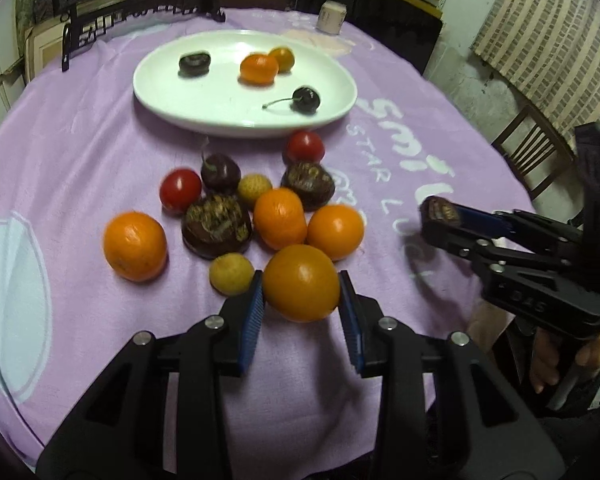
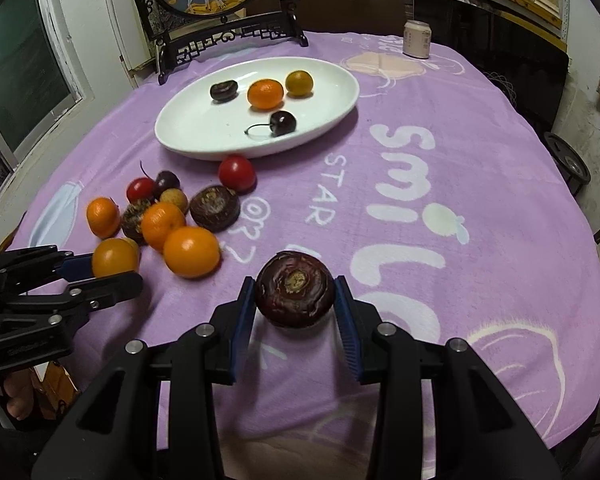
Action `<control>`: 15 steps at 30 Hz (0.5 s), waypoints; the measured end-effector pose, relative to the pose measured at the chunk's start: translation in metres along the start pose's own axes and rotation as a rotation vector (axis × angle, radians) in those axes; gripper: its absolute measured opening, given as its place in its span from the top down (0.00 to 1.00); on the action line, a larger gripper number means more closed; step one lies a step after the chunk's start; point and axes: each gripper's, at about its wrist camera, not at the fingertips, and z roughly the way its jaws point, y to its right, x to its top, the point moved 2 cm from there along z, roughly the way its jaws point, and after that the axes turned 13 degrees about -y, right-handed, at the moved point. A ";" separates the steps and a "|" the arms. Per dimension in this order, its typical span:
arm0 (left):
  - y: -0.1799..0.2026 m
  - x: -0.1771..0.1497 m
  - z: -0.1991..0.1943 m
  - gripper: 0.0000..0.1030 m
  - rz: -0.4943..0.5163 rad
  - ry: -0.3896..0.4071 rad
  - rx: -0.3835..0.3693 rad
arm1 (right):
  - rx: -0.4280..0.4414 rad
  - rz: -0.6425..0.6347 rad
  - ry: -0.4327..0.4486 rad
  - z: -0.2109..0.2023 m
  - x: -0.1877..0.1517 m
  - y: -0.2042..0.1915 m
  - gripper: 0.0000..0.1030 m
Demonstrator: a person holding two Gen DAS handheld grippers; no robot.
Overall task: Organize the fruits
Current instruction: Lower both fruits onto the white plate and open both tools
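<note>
My left gripper is shut on an orange fruit, at the near edge of a pile of loose fruit on the purple cloth: oranges, red tomatoes, dark water chestnuts, small yellow fruits. It shows in the right wrist view with that orange. My right gripper is shut on a dark water chestnut, held above the cloth right of the pile; it shows in the left wrist view. The white oval plate behind the pile holds a water chestnut, two orange fruits and a cherry.
A dark ornamental stand with a round picture stands at the table's back edge. A small can stands at the back right. A wooden chair is beyond the table's right edge. The purple cloth covers the round table.
</note>
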 end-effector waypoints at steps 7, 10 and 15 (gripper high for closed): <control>-0.017 0.031 -0.020 0.65 -0.012 0.059 0.028 | 0.006 -0.046 0.021 -0.002 0.032 -0.018 0.61; -0.027 0.063 -0.026 0.65 -0.023 0.093 0.055 | -0.003 -0.070 0.043 -0.004 0.059 -0.023 0.62; -0.048 0.144 -0.023 0.65 -0.057 0.109 0.107 | -0.026 -0.081 0.065 0.000 0.129 -0.021 0.62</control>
